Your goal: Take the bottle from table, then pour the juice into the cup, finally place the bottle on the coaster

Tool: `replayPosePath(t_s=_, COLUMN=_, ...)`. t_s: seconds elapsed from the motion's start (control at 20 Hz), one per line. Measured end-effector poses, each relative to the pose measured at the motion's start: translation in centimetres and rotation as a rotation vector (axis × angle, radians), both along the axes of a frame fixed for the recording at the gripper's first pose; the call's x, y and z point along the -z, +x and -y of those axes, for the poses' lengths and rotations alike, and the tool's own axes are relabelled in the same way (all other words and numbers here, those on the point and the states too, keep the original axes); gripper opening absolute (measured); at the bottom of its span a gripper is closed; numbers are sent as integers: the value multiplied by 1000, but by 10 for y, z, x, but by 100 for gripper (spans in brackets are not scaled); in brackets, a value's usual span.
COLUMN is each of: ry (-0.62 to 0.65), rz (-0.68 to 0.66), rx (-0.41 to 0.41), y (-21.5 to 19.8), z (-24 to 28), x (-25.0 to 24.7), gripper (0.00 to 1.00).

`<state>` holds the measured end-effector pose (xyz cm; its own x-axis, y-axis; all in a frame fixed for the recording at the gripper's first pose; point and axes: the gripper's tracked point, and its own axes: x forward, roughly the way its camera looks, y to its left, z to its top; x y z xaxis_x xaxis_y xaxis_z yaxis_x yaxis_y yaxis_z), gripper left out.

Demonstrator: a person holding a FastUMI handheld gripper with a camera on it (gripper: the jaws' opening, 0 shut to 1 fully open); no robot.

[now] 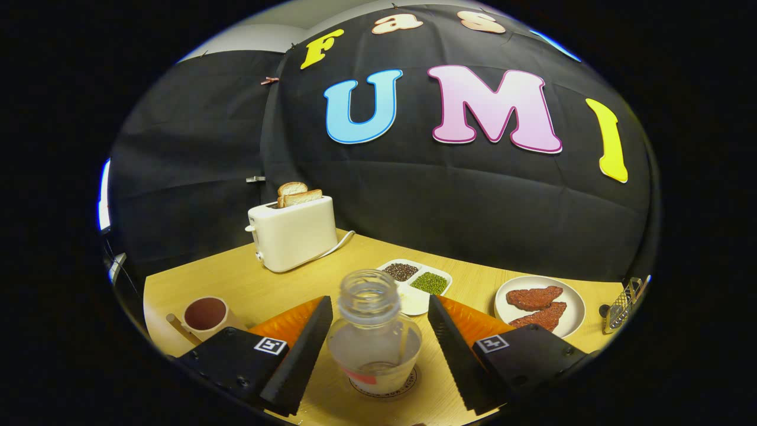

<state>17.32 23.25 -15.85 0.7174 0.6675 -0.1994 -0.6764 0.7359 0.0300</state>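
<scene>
Clear plastic bottle (374, 331) stands uncapped on the coaster (387, 384), low centre of frame, between the spread-open gripper (376, 355) fingers, untouched. The cup (204, 315) at lower left holds dark juice. Placing looks finished; next, back straight away.

Wooden table (248, 284), well stocked.
On it: toaster (293, 232), cup (204, 315), divided dish (415, 283), plate (569, 319), coaster (390, 387) under the bottle (374, 331); possibly a small rack (622, 306) beside the plate.

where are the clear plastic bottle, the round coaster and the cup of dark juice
clear plastic bottle (374, 349): gripper view, its body, between the open fingers
round coaster (408, 387): gripper view, printed rim showing under the bottle
cup of dark juice (204, 313): gripper view, the juice surface
</scene>
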Motion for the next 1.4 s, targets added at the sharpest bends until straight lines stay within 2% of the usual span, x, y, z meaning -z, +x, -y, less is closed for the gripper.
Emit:
replayPosePath(t_s=0.3, ry=-10, rz=60, rx=7, y=-21, z=20, x=-27, gripper=98)
replayPosePath(t_s=0.5, ry=-23, rz=157, rx=30, y=-40, z=39, x=-68, gripper=98)
replayPosePath(t_s=0.65, ry=6, rz=183, rx=103, y=-56, z=64, x=-103, gripper=98)
replayPosePath(t_s=0.8, ry=6, rz=251, rx=243, y=-70, z=104, x=-142, gripper=98)
replayPosePath(t_s=0.95, ry=-6, rz=278, rx=338, y=-97, z=136, x=-167, gripper=97)
replayPosePath(t_s=1.4, ry=29, rz=323, rx=495, y=-194, z=202, x=-213, gripper=97)
